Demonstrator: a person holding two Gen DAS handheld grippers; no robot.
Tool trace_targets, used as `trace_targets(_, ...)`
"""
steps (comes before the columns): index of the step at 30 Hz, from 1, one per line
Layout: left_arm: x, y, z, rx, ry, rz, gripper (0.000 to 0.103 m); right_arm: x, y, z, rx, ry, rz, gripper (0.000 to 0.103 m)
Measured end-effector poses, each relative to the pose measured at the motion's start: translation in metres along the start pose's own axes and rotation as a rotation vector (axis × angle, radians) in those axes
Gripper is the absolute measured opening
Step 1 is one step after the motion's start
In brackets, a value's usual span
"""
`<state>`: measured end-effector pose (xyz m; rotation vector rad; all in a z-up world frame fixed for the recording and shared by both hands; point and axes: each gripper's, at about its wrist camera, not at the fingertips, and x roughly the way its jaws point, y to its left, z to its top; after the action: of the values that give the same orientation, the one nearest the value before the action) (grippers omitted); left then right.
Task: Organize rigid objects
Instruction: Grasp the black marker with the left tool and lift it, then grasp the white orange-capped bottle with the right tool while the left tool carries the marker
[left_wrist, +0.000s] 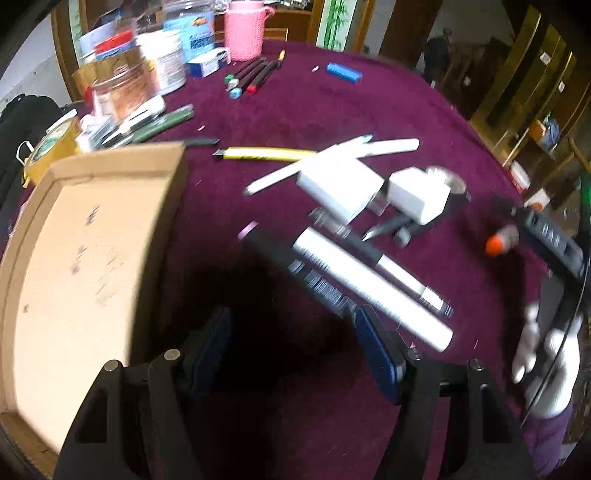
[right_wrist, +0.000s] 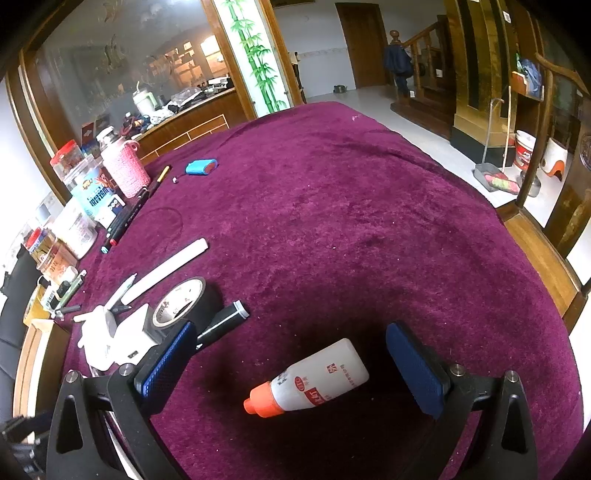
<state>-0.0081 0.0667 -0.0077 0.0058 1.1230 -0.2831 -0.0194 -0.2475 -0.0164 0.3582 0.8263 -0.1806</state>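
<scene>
An open cardboard box (left_wrist: 85, 236) lies on the purple cloth at the left of the left wrist view. Right of it is a pile: a black marker (left_wrist: 280, 254), a white marker (left_wrist: 369, 284), two white charger blocks (left_wrist: 340, 188) and a yellow utility knife (left_wrist: 266, 153). My left gripper (left_wrist: 295, 332) hangs open over bare cloth beside the box, with nothing between its pads. Its right pad sits close to the black marker's end. A white bottle with an orange cap (right_wrist: 321, 376) lies between the open fingers of my right gripper (right_wrist: 295, 362), and the pads stand clear of it.
Jars and cans (left_wrist: 125, 81), a pink knitted cup (left_wrist: 243, 29) and a row of markers (left_wrist: 251, 75) crowd the far left edge. A blue case (right_wrist: 201, 166) lies alone farther out. A roll of tape (right_wrist: 184, 302) sits by the chargers. Purple cloth (right_wrist: 351, 221) stretches ahead.
</scene>
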Motion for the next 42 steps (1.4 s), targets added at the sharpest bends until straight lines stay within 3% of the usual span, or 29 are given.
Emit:
trace_targets(3,0.026,-0.017,0.002,0.016,0.035,0.043,0.076,0.001,-0.001,0.0,0.003,0.007,-0.002,0.102)
trace_targets(6,0.025,-0.038,-0.01,0.165,-0.01,0.154,0.079,0.002,-0.003,0.0,0.012,0.011,0.003,0.102)
trace_targets(8,0.021,-0.027,-0.013,0.146,0.035,0.123,0.078,0.001,-0.003,0.0,0.014,0.012,0.007,0.102)
trace_targets(10,0.018,-0.016,-0.014,0.127,0.051,0.091,0.068,0.002,-0.001,0.0,0.009,0.016,0.013,0.102)
trace_targets(14,0.022,-0.022,-0.011,0.131,0.05,0.115,0.067,-0.001,0.003,-0.001,-0.006,0.002,0.008,0.102)
trace_targets(18,0.032,-0.035,0.002,0.138,-0.017,0.148,0.075,-0.003,0.002,0.0,-0.008,-0.015,-0.009,0.102)
trace_targets(21,0.033,-0.03,-0.001,0.098,-0.065,0.108,0.077,-0.003,0.005,0.0,-0.018,-0.02,-0.011,0.102)
trace_targets(23,0.029,-0.031,-0.006,0.143,-0.097,0.092,0.064,-0.005,0.006,0.0,-0.027,-0.033,-0.014,0.102)
trace_targets(25,0.02,-0.032,-0.015,0.167,-0.1,0.077,0.022,-0.009,0.009,0.0,-0.041,-0.055,-0.01,0.102)
trace_targets(28,0.012,-0.023,-0.023,0.141,-0.083,0.025,0.019,-0.018,0.017,0.0,-0.072,-0.095,0.013,0.102)
trace_targets(31,0.002,-0.009,-0.033,0.089,-0.086,-0.05,0.014,-0.031,0.029,-0.003,-0.116,-0.118,0.098,0.102)
trace_targets(36,-0.02,0.011,-0.049,0.021,-0.129,-0.167,0.014,-0.042,0.049,-0.012,-0.207,-0.049,0.17,0.102)
trace_targets(42,-0.048,0.021,-0.063,0.008,-0.19,-0.247,0.014,-0.037,0.018,-0.006,-0.217,-0.009,-0.026,0.102)
